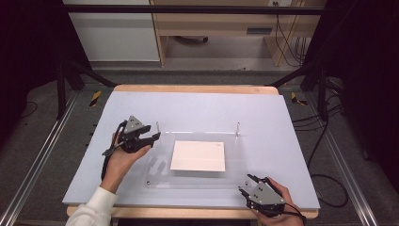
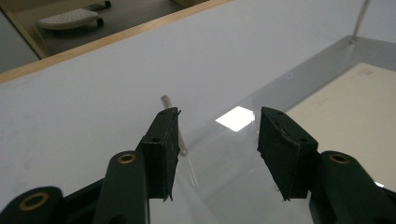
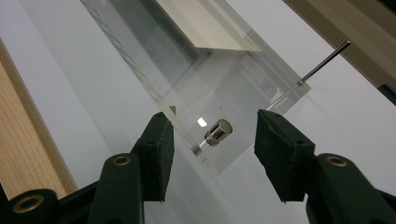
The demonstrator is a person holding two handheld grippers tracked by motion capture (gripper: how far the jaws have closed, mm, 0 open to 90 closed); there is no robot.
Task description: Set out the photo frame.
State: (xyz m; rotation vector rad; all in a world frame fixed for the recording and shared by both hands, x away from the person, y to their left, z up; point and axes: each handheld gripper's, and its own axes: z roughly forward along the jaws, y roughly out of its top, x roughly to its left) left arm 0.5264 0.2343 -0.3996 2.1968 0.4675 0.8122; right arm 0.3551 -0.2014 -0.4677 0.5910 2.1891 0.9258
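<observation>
Two open grippers at clear plate corners, unobstructed

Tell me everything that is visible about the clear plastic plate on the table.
The clear plastic plate is a transparent rectangle, seemingly acrylic, lying flat on the pale blue board. A white sheet lies in its middle. Thin metal pins stand at its far corners, and a short metal stud sits at a near corner. No jaws touch it.
</observation>
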